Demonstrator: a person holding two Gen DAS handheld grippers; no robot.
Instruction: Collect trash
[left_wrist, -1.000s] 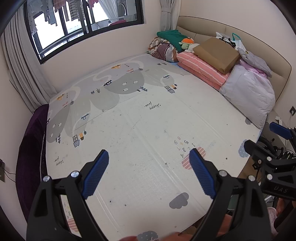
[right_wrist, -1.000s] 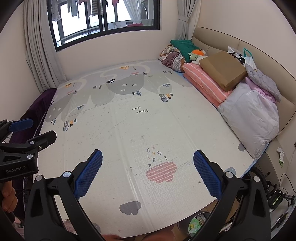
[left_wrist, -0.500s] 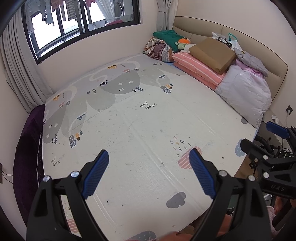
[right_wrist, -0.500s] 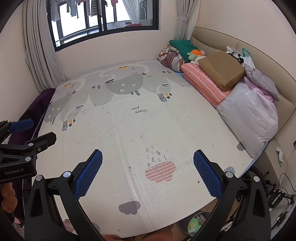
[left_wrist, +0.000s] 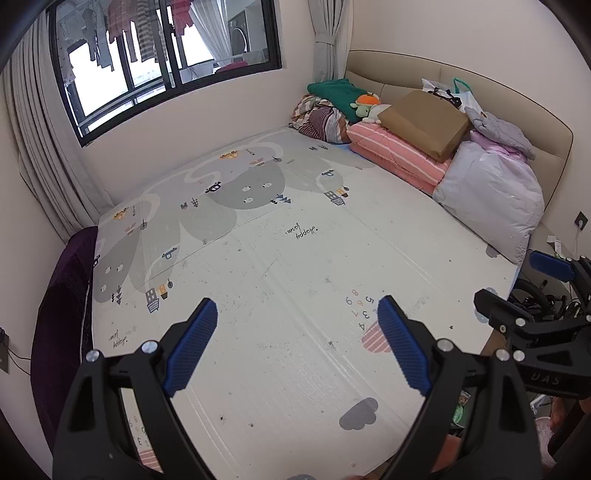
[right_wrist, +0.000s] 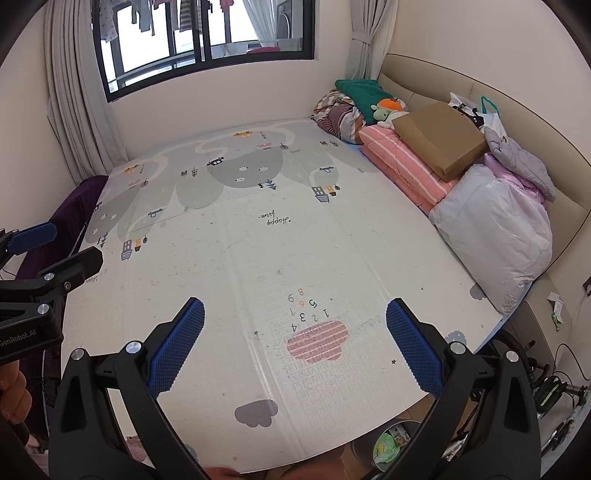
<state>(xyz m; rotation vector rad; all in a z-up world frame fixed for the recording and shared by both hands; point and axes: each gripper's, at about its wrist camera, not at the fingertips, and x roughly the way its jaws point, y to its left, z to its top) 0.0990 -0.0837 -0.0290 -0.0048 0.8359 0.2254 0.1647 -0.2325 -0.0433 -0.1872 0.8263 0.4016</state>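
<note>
Left claw (left_wrist: 295, 325): jaws spread wide, blue pads facing each other, nothing between them; held above the near part of the play mat (left_wrist: 295, 258).

Right claw (right_wrist: 295, 325): likewise wide open and holding nothing, above the same mat's near edge. Each claw shows at the side of the other's view (right claw at the right edge of the left view, left claw at the left edge of the right view).

Play mat: pale, printed with grey hills, small houses, numerals and a pink striped cloud (right_wrist: 317, 343); it covers the bed, with dark specks scattered over the surface.

Trash bin (right_wrist: 388, 441): on the floor just past the mat's near edge, below the right claw, with green and printed wrappers inside; only part of it shows.

Along the headboard (left_wrist: 517, 107), right side: striped bundle of bedding (left_wrist: 317, 122), green folded blanket (left_wrist: 332, 92), plush toy (left_wrist: 365, 105), pink striped quilts (left_wrist: 399, 155), brown paper package (left_wrist: 424, 122), large white bag of bedding (left_wrist: 491, 199).

Window (left_wrist: 166, 62): dark-framed, laundry hanging outside; curtains at both sides.
</note>
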